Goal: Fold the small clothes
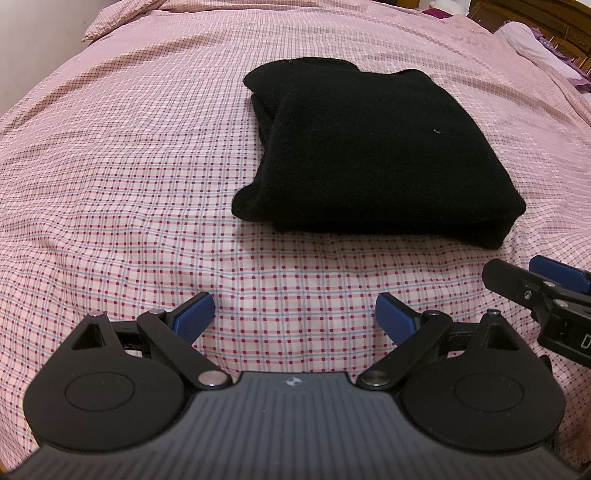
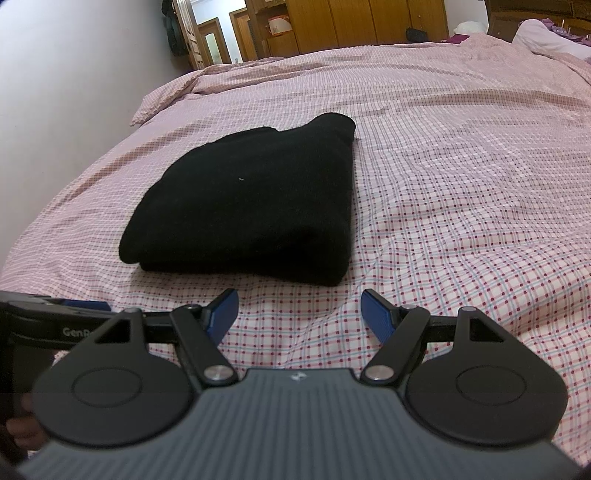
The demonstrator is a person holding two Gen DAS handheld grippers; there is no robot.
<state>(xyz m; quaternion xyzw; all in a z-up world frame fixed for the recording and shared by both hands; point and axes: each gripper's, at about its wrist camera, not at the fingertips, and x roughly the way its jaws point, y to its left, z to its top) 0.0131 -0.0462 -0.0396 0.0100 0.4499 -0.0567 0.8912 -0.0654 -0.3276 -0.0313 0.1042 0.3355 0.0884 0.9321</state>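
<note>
Ahead, my left gripper [image 1: 295, 314] and right gripper [image 2: 299, 310] gape empty before a folded black garment [image 1: 369, 147], its inner layers hidden.

bed [image 2: 461, 147]: pink checked cover | wooden wardrobes [image 2: 351, 26] | white wall [image 2: 74, 74]

My right claw [image 2: 299, 314] hung over pink checked bedspread [image 2: 461, 184], blue pads [image 2: 376, 314] spread wide, nothing between them. Folded black garment [image 2: 251, 199] lay flat on bedspread just beyond claw, slightly left of it, not touching pads. Small white fleck sat on garment's top. Left claw [image 2: 74, 306] poked in near garment's left front corner. Wooden wardrobes [image 2: 351, 26] stood far behind garment; white pillow [image 2: 546, 35] behind, to its right.
</note>
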